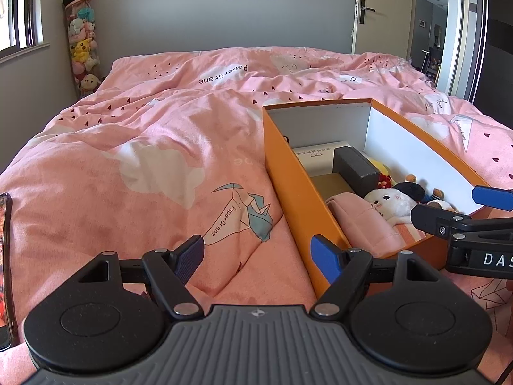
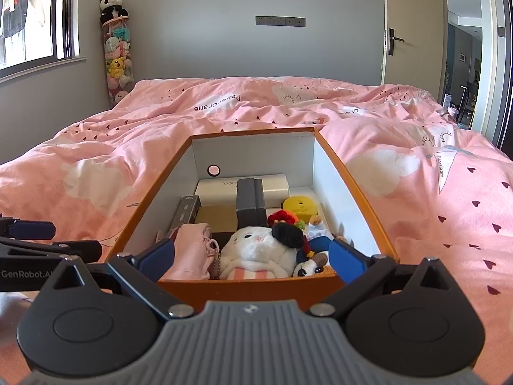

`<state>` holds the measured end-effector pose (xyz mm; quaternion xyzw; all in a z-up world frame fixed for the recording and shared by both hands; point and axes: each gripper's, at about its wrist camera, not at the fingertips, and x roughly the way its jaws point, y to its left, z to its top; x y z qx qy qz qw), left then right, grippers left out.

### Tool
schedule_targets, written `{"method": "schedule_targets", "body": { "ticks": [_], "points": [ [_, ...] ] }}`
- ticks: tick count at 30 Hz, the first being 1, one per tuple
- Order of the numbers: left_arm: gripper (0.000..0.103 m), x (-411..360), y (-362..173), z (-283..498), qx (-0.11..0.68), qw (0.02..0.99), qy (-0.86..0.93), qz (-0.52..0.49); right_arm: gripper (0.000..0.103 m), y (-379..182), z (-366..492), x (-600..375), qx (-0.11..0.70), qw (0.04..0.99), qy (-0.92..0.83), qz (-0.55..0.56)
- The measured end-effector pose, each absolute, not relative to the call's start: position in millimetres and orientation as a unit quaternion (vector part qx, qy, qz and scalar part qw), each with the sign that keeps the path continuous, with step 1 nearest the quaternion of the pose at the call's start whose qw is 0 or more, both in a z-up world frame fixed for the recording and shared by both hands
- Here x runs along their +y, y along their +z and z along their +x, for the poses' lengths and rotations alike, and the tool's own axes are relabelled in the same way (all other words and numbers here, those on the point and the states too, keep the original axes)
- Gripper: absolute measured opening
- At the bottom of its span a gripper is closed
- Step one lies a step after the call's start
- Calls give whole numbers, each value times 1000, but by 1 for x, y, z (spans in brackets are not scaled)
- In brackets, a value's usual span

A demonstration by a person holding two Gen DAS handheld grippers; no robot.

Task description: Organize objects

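Note:
An orange box (image 2: 150, 202) with white inner walls sits on the pink bed; it also shows in the left wrist view (image 1: 288, 173). It holds a white plush (image 2: 256, 250), a pink pouch (image 2: 192, 250), a dark grey box (image 2: 250, 202), a yellow round thing (image 2: 299, 207), a white case (image 2: 218, 189) and small toys. My right gripper (image 2: 251, 258) is open and empty over the box's near end. My left gripper (image 1: 258, 258) is open and empty, just left of the box above the duvet. The right gripper shows in the left wrist view (image 1: 449, 205).
The pink duvet (image 1: 144, 147) covers the whole bed. A tall tube of plush toys (image 1: 81, 41) stands in the far left corner by the window. An open door (image 1: 378, 9) is at the far right. A dark-edged object (image 1: 6, 256) lies at the left edge.

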<state>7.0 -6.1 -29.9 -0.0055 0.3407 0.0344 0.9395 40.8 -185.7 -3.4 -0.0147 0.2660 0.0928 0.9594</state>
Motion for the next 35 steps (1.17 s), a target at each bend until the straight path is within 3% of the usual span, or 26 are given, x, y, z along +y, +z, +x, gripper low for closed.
{"method": "schedule_targets", "body": {
  "ticks": [35],
  "points": [
    [89, -6, -31, 8, 347, 937, 38, -4, 102, -5, 42, -183, 269, 958, 92, -21]
  ]
}}
